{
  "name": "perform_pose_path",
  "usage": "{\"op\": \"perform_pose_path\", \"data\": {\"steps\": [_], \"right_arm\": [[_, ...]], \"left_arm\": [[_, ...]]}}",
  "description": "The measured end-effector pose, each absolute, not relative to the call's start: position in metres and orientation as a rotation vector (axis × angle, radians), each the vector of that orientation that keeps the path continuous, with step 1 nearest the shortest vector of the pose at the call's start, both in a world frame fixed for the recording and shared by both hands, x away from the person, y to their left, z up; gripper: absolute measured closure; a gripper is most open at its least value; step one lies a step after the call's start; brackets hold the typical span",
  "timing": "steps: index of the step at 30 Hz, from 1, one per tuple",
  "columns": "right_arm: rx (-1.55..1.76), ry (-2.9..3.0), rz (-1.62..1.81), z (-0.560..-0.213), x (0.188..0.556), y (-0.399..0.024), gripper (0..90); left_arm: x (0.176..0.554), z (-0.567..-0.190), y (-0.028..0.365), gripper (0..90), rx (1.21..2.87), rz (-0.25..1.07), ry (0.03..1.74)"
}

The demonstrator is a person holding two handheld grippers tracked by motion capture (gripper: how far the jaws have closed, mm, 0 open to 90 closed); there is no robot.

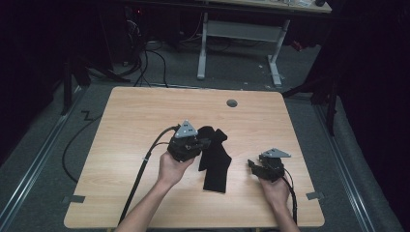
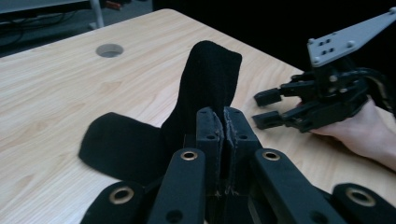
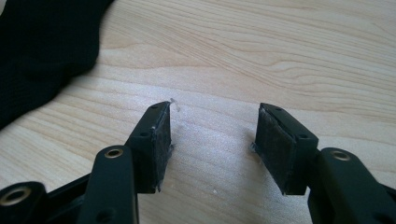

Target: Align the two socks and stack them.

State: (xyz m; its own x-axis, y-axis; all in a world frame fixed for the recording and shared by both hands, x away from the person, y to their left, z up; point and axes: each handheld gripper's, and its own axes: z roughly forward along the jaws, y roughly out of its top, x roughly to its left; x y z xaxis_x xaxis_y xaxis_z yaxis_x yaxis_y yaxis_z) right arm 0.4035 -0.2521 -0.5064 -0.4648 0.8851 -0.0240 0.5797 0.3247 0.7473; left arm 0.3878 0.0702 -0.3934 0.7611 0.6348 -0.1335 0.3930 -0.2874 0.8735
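Low in the high view, two forearms come up from the bottom edge. The right gripper (image 1: 252,166) sits at lower right, its jaws spread apart over bare wood, grasping nothing. Left of centre, the left gripper (image 1: 207,142) has its jaws clenched together against a black sock (image 1: 214,162); whether cloth is pinched between them I cannot tell. The sock lies mid-frame on the wooden table (image 1: 121,140), one end lifted. Further up sits a round grommet hole (image 1: 232,103).
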Motion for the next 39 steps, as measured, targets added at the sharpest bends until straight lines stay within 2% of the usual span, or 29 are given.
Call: {"op": "perform_pose_path", "data": {"steps": [5, 13, 24, 27, 29, 30, 31, 34, 39], "right_arm": [[1.293, 2.164, 0.953, -0.506, 0.404, -0.252, 45.8], [1.293, 2.164, 0.954, -0.506, 0.404, -0.252, 45.8], [1.294, 2.163, 0.955, -0.506, 0.404, -0.252, 45.8], [1.294, 2.163, 0.955, -0.506, 0.404, -0.252, 45.8], [1.294, 2.163, 0.955, -0.506, 0.404, -0.252, 45.8], [1.294, 2.163, 0.955, -0.506, 0.404, -0.252, 45.8], [1.294, 2.163, 0.955, -0.506, 0.404, -0.252, 45.8], [1.294, 2.164, 0.954, -0.506, 0.404, -0.252, 45.8], [1.294, 2.163, 0.955, -0.506, 0.404, -0.252, 45.8]], "left_arm": [[0.387, -0.396, 0.064, 85.9, 1.922, 0.268, 0.767], [0.409, -0.424, 0.06, 85.5, 1.933, 0.226, 0.817], [0.44, -0.456, 0.062, 78.5, 1.988, 0.339, 0.923], [0.443, -0.462, 0.06, 73.5, 2.018, 0.371, 0.942], [0.444, -0.465, 0.059, 67.7, 2.037, 0.379, 0.95], [0.444, -0.467, 0.059, 61.0, 2.048, 0.385, 0.95], [0.444, -0.468, 0.058, 61.0, 2.059, 0.392, 0.951], [0.442, -0.468, 0.057, 51.8, 2.073, 0.408, 0.95], [0.434, -0.465, 0.06, 48.9, 2.074, 0.43, 0.932]]}}
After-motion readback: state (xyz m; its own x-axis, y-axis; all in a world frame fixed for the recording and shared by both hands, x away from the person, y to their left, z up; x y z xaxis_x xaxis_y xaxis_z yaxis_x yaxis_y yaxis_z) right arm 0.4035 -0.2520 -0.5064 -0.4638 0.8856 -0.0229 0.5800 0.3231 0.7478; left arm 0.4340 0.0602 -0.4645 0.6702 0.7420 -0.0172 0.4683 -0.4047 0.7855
